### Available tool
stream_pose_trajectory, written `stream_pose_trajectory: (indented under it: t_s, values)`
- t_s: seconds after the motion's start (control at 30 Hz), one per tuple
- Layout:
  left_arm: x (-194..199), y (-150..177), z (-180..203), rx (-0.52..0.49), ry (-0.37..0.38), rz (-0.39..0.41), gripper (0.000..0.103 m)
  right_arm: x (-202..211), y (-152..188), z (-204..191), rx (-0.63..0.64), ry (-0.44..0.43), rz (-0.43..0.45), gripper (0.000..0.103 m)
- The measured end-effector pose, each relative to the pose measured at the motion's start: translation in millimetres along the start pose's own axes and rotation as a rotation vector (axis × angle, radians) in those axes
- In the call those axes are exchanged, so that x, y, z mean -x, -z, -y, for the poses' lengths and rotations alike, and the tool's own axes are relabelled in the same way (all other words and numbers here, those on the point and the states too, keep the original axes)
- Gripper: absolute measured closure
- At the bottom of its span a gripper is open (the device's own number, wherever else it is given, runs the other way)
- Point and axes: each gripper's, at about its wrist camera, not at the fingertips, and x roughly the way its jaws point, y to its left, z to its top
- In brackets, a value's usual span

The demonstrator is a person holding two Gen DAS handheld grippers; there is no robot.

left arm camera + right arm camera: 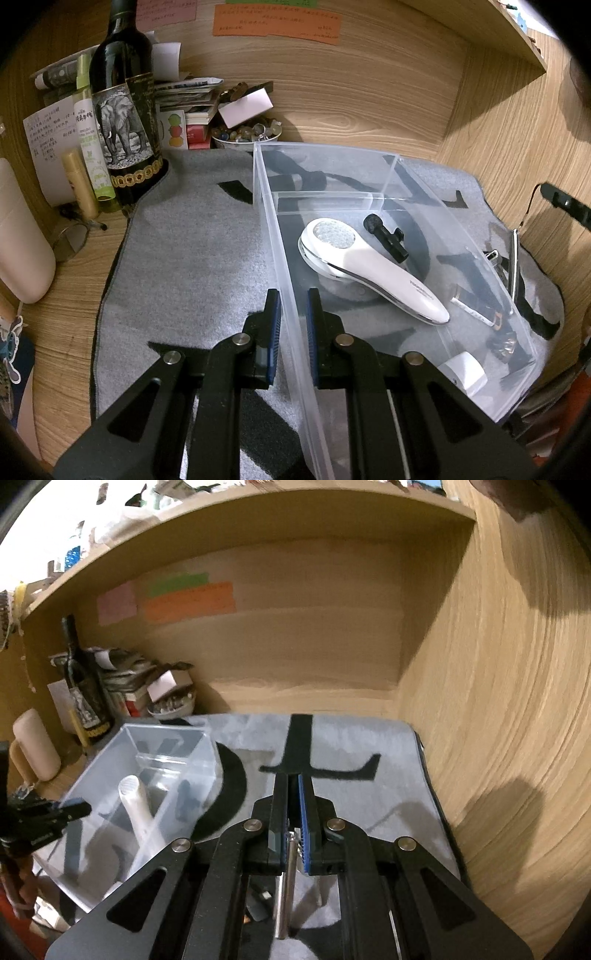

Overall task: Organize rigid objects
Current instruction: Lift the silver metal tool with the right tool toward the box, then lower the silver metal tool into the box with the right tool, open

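Note:
A clear plastic bin [280,236] sits on a grey mat [192,258]. It holds a white handheld device [373,273], a black tool [386,236], a watch [480,310] and a white roll [465,369]. My left gripper [293,299] straddles the bin's left wall, jaws close on either side of it. My right gripper [293,786] is shut on a slim silver metal bar [286,882] that hangs down behind the pads, above the mat to the right of the bin [147,760]. The bar also shows in the left wrist view [513,266].
A wine bottle [122,99], spray bottle [90,133], a bowl of stones [247,134], papers and boxes crowd the back left corner. Wooden walls [498,738] close the back and right. A pink cylinder [18,236] lies at the left.

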Motion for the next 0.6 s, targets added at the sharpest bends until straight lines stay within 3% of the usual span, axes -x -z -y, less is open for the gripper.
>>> stream_pose_trajectory:
  t_s: [0.6]
  values:
    - [1.4, 0.2, -0.5, 0.007, 0.007, 0.003, 0.091, 21.8, -46.5, -71.7, 0.124, -0.156, 0.172, 0.098]
